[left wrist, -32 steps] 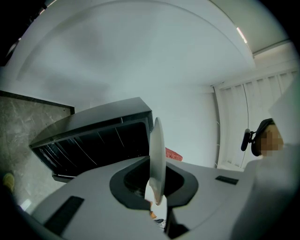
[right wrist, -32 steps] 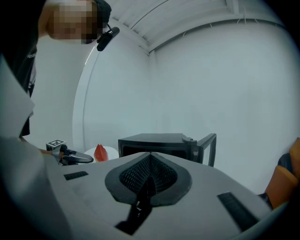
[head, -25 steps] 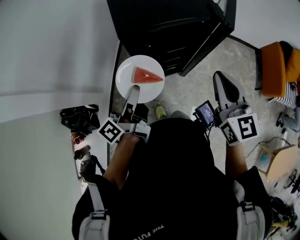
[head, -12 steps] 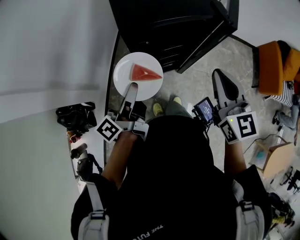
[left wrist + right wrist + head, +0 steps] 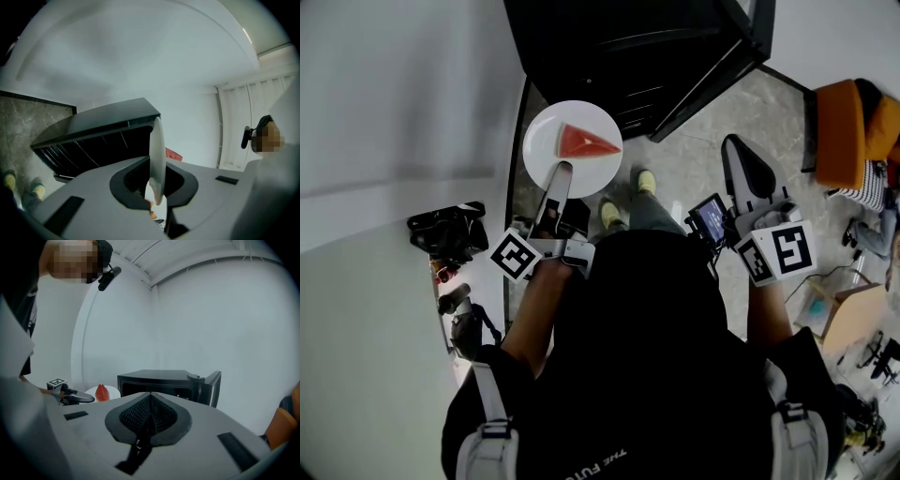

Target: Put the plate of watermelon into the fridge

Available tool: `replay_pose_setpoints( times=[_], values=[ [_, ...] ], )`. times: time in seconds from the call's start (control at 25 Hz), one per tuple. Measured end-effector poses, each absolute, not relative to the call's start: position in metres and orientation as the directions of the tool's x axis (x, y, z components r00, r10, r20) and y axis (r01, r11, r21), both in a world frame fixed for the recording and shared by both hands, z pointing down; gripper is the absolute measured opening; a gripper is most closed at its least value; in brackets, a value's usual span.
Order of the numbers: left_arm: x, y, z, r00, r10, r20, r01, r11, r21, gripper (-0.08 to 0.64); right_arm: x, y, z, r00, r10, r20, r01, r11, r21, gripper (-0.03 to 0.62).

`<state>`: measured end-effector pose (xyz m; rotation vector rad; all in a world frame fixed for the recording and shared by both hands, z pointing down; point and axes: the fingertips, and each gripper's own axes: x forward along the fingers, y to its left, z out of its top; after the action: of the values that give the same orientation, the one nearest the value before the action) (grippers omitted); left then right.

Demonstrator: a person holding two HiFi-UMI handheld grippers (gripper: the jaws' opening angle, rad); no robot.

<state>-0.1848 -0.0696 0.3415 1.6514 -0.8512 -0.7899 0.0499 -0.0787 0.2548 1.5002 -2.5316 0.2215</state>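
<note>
Left tool point(image 5: 562, 171) clamps the plate point(image 5: 542, 141) rim; watermelon point(image 5: 586, 142) sits beyond its tip. Plate has shifted closer to the fridge point(image 5: 619, 47). Right tool point(image 5: 737, 152) clenched, empty.

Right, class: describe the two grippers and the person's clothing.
The left gripper and right gripper have pale grey bodies, tapering dark-padded fingers and a white cube with black square markers each. The right one carries a small screen. The person wears a black top and grey shoulder straps.
</note>
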Motion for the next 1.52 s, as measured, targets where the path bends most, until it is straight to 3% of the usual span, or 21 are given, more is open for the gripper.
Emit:
replay_pose_setpoints(
  times=[1.52],
  values=[
    [-0.125,-0.133,0.385,0.481,-0.876,0.04,-0.168,-0.047,0.985,0.02,0.083,-0.178,0.305,-0.58,-0.746,0.328,-0.806,0.584,-0.096,0.009]
  ],
)
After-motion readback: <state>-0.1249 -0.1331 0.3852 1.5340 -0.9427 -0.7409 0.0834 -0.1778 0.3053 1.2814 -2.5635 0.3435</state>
